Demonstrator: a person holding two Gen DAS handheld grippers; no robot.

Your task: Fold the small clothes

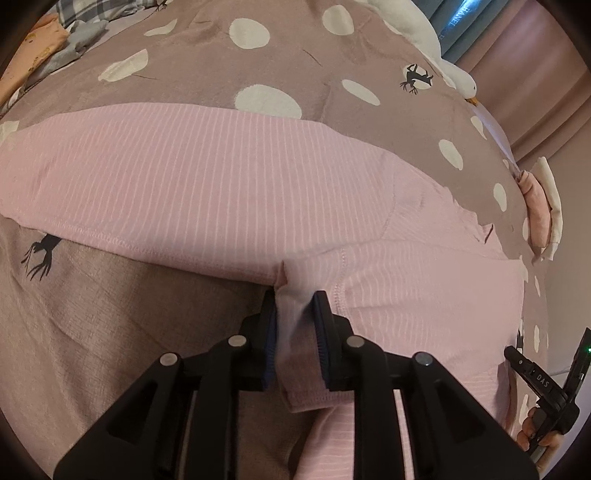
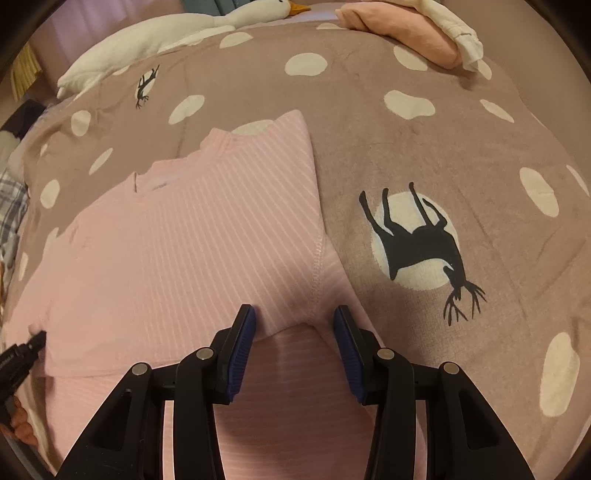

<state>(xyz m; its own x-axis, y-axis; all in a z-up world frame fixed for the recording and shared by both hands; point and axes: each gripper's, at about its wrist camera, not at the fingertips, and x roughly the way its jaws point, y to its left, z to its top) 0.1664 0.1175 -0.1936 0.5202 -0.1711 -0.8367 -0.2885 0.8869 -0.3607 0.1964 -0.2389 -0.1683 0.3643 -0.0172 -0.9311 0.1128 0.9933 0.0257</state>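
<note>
A pink white-striped small garment (image 1: 207, 173) lies spread on the bedspread (image 1: 258, 66). My left gripper (image 1: 295, 306) is at its near hem by the sleeve seam. A slack fold of the pink fabric stands between its blue pads (image 1: 271, 332), and the jaws stand slightly apart. In the right wrist view the same garment (image 2: 192, 236) shows its collar at the far end. My right gripper (image 2: 293, 325) hovers open over the sleeve seam, with pink fabric lying under and between its fingers, not pinched. Each gripper appears at the edge of the other's view: right gripper (image 1: 546, 373), left gripper (image 2: 22, 354).
The mauve bedspread has white dots and black deer prints (image 2: 421, 240). A white goose plush (image 2: 166, 33) lies at the far edge. Folded pink and white clothes (image 2: 413, 33) sit at the far right. More clothes (image 1: 48, 44) are piled at the far left. A hand (image 2: 18, 424) holds the left gripper.
</note>
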